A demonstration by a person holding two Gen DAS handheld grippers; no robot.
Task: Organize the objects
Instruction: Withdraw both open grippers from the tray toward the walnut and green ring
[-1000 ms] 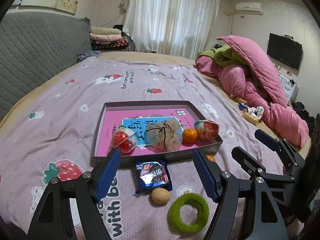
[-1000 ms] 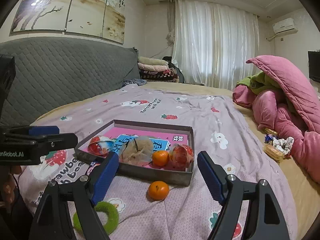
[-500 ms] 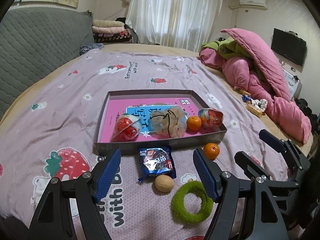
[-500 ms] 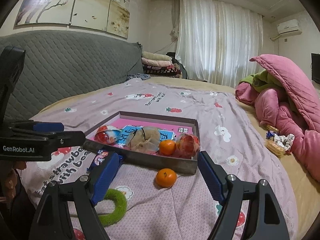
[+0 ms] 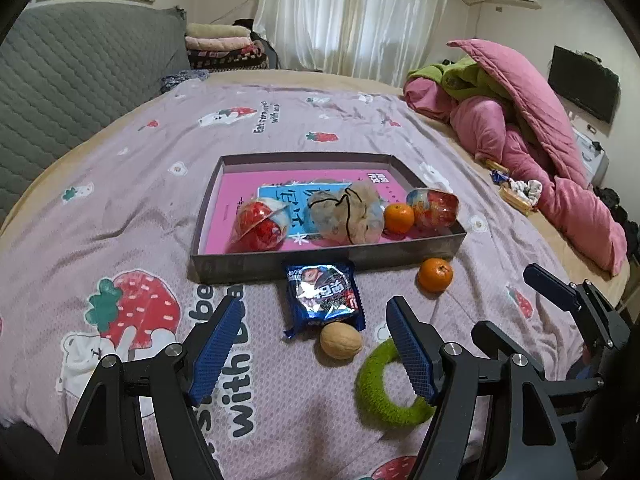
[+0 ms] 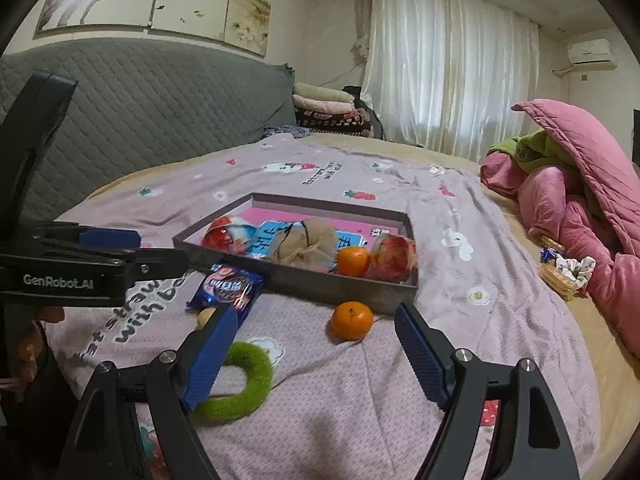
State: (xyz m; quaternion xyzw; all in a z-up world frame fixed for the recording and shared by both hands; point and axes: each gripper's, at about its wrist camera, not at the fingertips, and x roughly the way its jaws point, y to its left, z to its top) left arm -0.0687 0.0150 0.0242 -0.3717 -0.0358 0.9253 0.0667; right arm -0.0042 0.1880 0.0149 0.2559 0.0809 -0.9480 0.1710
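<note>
Hovering side by side over the bedspread [image 5: 120, 184], left gripper [image 5: 316, 344] and right gripper [image 6: 320, 352], jaws spread.

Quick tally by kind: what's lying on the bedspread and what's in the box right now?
Tangerines: 2, one in the box, one on the bedspread
Red clear capsules: 2, both in the box
Mesh pouch: 1, in the box
Blue snack packet: 1
Walnut: 1
Green fuzzy ring: 1
Total: 8

"GenRobot.AI" on the left tool [image 6: 60, 280]; "with be" on the bedsheet [image 5: 244, 380]
</note>
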